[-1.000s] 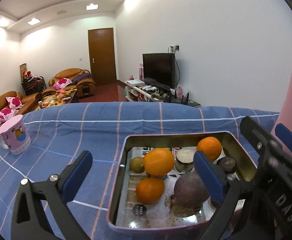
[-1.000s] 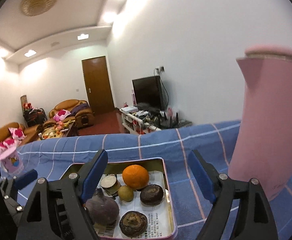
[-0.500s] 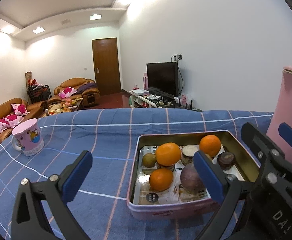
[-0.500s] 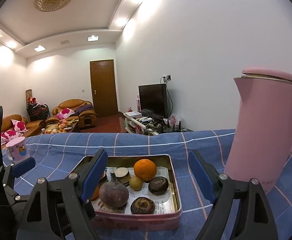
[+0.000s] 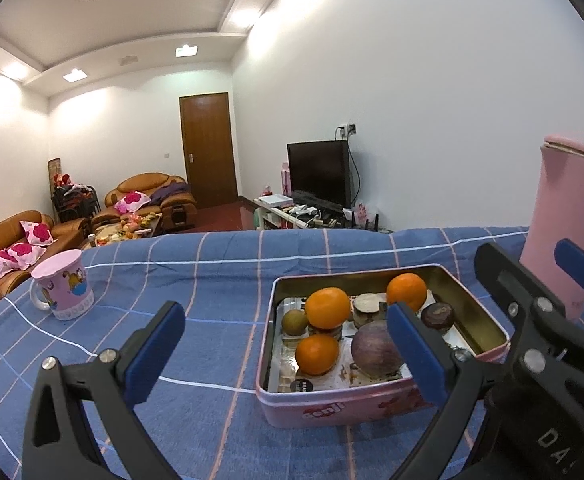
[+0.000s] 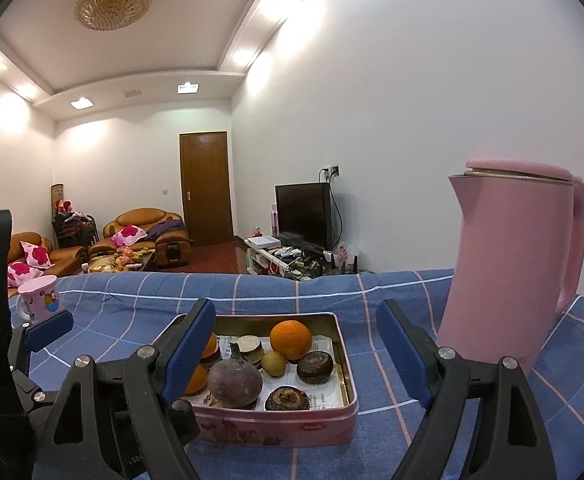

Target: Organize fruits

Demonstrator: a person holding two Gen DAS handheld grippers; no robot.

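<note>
Both tongs stand spread and pinch nothing. We note the left gripper hovering over the blue checked cloth at the near left corner of the pink tin, and the right gripper poised above the same tin, level with its near rim.

Working left to right, we record one pink mug at the far left, well apart from the tin; the tin in the middle; one pink kettle upright to its right, near but not touching.

Inside the tin we count three oranges: one front-left, one raised on a dark disc behind it, one at the back right. We also count one small green-brown fruit, one large purple fruit at the front, and at least three dark round discs; others may sit hidden beneath the oranges.

We judge the step in hand to be selection of a fruit. The chosen gripper should descend vertically, straddle one fruit clear of its neighbours, and close gently on its widest part so that it does not roll.
</note>
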